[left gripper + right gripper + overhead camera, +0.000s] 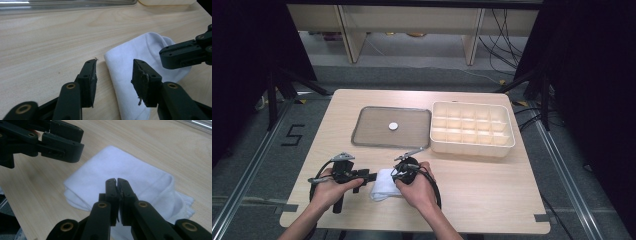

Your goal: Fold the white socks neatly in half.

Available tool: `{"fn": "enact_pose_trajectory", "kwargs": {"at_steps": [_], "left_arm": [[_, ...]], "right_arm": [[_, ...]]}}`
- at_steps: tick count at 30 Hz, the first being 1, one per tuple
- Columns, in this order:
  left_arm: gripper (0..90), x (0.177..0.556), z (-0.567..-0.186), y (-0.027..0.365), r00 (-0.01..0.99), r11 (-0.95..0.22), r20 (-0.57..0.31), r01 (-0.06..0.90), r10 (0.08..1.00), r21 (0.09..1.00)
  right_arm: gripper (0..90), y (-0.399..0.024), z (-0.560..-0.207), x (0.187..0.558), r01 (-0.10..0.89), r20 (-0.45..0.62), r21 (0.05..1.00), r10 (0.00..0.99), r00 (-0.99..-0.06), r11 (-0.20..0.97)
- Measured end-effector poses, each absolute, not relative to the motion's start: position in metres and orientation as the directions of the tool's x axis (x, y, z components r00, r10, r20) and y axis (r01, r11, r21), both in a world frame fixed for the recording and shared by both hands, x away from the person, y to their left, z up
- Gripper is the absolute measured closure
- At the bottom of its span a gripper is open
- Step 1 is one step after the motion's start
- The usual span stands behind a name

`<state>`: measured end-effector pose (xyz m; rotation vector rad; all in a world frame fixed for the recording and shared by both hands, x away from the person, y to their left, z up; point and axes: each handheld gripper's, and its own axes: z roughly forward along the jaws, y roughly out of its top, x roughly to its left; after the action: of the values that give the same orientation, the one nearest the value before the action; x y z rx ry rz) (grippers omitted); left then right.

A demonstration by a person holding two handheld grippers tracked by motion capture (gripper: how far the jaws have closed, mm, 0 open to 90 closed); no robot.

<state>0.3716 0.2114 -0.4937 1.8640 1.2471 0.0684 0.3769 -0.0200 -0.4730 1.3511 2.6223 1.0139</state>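
Up at the far side of the bench (492, 185) sits a cream divider box (472, 128), its rows of small compartments all showing bare bottoms. Just beside it on the left lies a grey metal tray (372, 131), and in the middle of that tray there's a single small white round disc (393, 126), well apart from the tray's rim. A thin metal tool (408, 154) lies on the wood just in front of the tray's near edge; what it is exactly I can't make out.

Down at the near edge, the action: a folded white cloth (384, 189) lies flat on the bench between the two hands. The left claw (113, 75) stands open, its pads apart, one on each side of the cloth's folded edge and not pressing on it. The right claw (116, 185) is closed, jaws pressed together with nothing between them, hovering right over the cloth; in the right gripper view the folds stack at the cloth's left edge and a fringed end trails off to the right.

The bench is pale wood grain, standing on a grey floor with a "5" (293, 135) marked in black tape to the left. Beyond it, pale shelving legs, loose black cables (507, 35) on the floor, and dark curtains at both sides.
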Motion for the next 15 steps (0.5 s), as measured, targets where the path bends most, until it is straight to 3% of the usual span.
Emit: {"fn": "enact_pose_trajectory", "kwargs": {"at_steps": [6,15], "left_arm": [[53.8,0.374,-0.505,0.214,0.473,-0.096,-0.46,0.768,0.751,0.633],[54.0,0.373,-0.511,0.202,0.489,-0.126,-0.48,0.784,0.729,0.608]], "right_arm": [[87.9,-0.019,-0.481,0.379,0.726,0.262,0.539,0.734,-0.626,0.427],[87.9,-0.021,-0.487,0.38,0.746,0.262,0.513,0.75,-0.607,0.424]]}}
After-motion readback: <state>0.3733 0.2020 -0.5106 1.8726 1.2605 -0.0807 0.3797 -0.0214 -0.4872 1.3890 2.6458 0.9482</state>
